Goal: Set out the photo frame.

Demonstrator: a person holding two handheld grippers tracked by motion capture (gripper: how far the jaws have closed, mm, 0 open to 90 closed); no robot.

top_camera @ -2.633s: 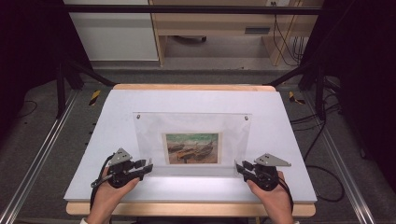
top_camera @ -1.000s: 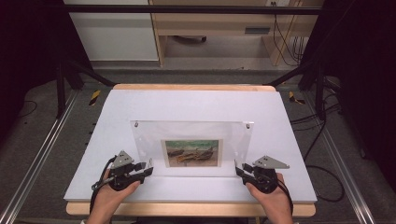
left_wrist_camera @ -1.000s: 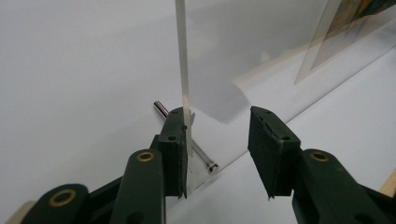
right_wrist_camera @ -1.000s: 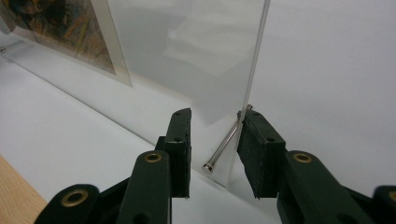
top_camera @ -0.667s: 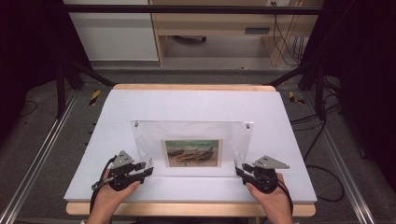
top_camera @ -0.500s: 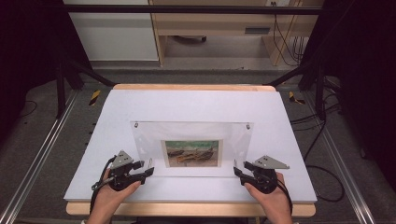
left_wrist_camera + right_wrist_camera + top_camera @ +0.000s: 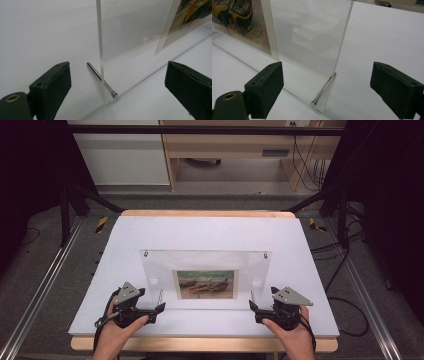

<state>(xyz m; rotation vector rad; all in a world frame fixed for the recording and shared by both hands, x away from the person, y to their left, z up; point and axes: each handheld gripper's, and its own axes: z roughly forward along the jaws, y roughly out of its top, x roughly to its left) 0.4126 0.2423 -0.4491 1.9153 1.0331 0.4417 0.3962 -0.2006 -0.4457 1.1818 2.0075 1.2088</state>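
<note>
A clear acrylic picture frame (image 7: 160,265) stands upright on the white table (image 7: 210,230), with a boat picture (image 7: 206,284) at its middle. My left gripper (image 7: 159,309) sits at its lower left corner and my right gripper (image 7: 252,307) at its lower right. Both have just been opening and stand open. In the left gripper view the frame's edge (image 7: 100,45) and a metal pin (image 7: 101,80) lie between the jaws of the left gripper (image 7: 120,75), untouched. The right gripper view shows the pane (image 7: 312,37) and its pin (image 7: 324,88) between the apart jaws of the right gripper (image 7: 329,72).
The table's wooden front edge (image 7: 200,344) runs just under the person's hands. Metal rails (image 7: 45,285) flank the table on both sides. Cables (image 7: 345,265) trail over the floor at the right. A cabinet (image 7: 125,155) and shelf stand beyond the far edge.
The frame leaned further back at first and now stands upright. Both grippers' jaws have spread apart at its lower corners. The hands have stayed in place.
</note>
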